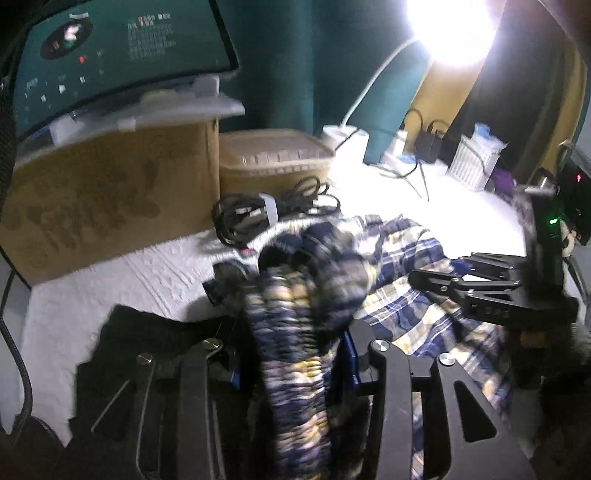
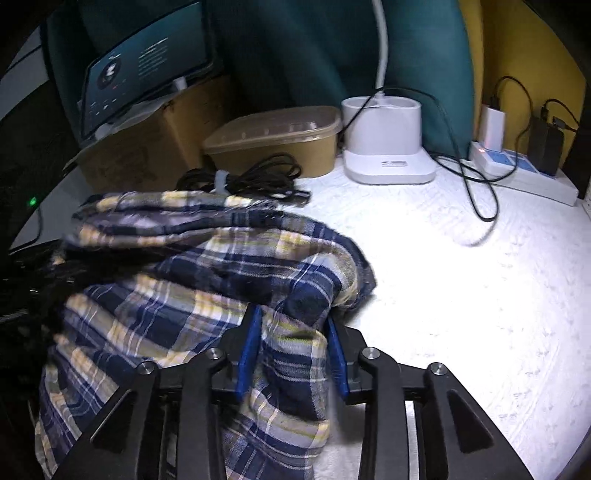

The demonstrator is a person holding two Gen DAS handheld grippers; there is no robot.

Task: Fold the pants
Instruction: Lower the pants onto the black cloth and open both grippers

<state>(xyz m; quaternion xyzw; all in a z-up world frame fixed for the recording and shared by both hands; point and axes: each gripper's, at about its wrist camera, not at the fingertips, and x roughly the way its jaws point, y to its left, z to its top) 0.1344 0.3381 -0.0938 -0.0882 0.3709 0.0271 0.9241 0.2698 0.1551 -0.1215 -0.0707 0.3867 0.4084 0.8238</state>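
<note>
Blue-and-yellow plaid cotton pants [image 2: 207, 280]: bunched on my white textured tabletop [image 2: 461, 295], fold unfinished; my left tool [image 1: 299, 354] and right tool [image 2: 291, 339] spread, cloth loose between them.

Blown-out lamp [image 1: 448, 29] glare, dim fisheye edges, motion-blurred plaid pants [image 1: 295, 325].

Monitor [image 1: 110, 48] atop cardboard box [image 1: 110, 192]; lidded container [image 2: 277, 140], coiled cable [image 2: 255, 181] beside

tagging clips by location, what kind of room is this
Likely a home desk corner: a dark monitor propped on a brown cardboard box, a white power strip with chargers, and a white desk-lamp base.
</note>
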